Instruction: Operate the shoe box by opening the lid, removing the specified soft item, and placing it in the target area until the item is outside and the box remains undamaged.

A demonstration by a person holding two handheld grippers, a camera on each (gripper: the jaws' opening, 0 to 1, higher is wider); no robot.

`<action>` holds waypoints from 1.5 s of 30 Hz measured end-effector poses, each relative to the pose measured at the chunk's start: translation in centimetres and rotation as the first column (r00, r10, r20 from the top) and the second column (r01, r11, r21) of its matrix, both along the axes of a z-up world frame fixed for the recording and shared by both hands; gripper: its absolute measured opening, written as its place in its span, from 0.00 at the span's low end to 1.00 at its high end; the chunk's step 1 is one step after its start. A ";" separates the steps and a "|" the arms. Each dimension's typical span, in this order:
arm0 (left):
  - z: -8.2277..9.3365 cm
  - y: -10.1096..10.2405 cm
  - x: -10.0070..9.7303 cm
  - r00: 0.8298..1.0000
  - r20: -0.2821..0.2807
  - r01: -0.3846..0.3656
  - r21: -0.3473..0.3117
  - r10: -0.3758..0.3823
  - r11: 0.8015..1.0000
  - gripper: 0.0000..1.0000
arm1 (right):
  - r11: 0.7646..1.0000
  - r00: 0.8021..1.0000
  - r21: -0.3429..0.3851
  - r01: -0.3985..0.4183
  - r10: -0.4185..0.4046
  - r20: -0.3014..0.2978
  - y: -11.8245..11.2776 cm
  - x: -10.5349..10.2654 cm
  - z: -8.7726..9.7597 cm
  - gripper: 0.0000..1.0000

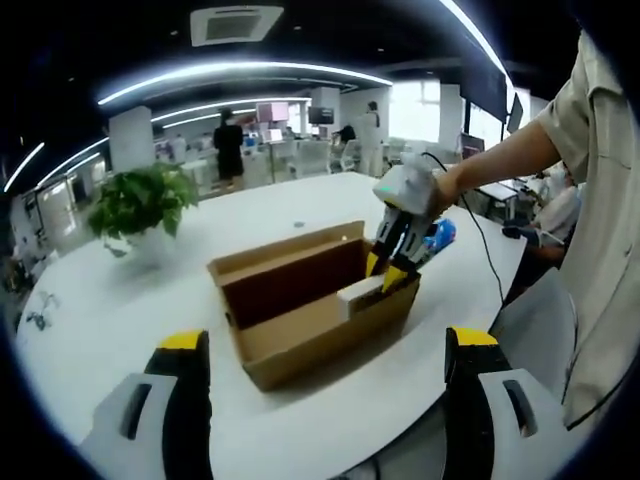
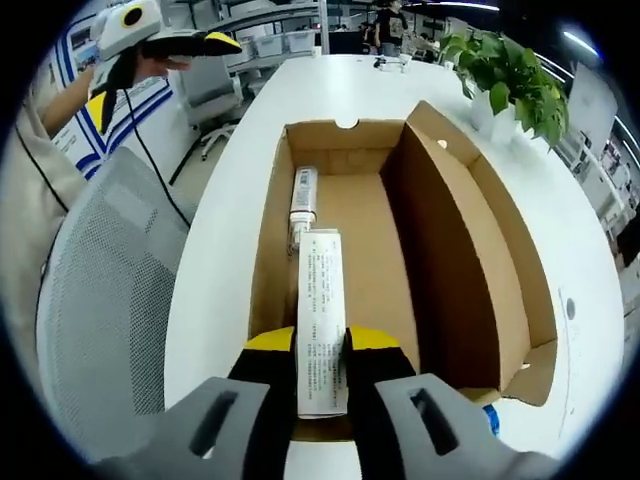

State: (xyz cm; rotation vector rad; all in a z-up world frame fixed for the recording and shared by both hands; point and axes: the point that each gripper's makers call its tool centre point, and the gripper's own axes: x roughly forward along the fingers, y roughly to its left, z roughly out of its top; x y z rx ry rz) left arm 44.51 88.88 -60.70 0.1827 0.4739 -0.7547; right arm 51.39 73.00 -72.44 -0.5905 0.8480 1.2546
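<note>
An open brown cardboard shoe box [image 1: 300, 335] [image 2: 375, 235] sits on the white table, its lid flap [image 2: 470, 215] folded out to the side. My right gripper [image 2: 322, 345] [image 1: 392, 268] reaches into the box's near end, shut on a long white packet [image 2: 320, 310] [image 1: 360, 293] with printed text. The packet is lifted to about the level of the box's rim. A second, smaller white packet [image 2: 303, 195] lies on the box floor along the left wall. My left gripper [image 1: 327, 338] [image 2: 165, 75] hangs open in the air short of the box, nothing between its fingers.
A potted green plant [image 1: 140, 205] [image 2: 510, 70] stands on the table beyond the box. A grey mesh chair [image 2: 100, 290] is at the table's edge beside the person's sleeve [image 1: 590, 200]. A small blue object [image 2: 490, 417] lies by the box's corner. People stand in the office behind.
</note>
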 end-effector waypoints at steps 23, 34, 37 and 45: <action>0.7 -0.6 -0.4 1.000 0.014 0.001 -0.027 -0.001 1.000 1.00 | 0.998 0.989 -0.002 -0.061 0.061 0.132 -0.1 1.0 9.8 0.15; 1.3 -0.8 -0.6 1.000 0.022 -0.001 -0.058 0.003 0.998 1.00 | 0.998 0.978 0.015 -0.063 0.059 0.198 -1.5 2.1 14.5 0.15; 1.4 -0.8 -0.6 1.000 0.025 -0.001 -0.066 0.003 0.998 1.00 | 0.998 0.975 0.012 -0.066 0.062 0.211 -2.1 2.3 15.4 0.15; 1.8 -0.8 -0.8 1.000 0.028 0.005 -0.083 -0.003 0.997 1.00 | 0.998 0.968 0.005 -0.063 0.060 0.242 -4.2 3.1 17.4 0.15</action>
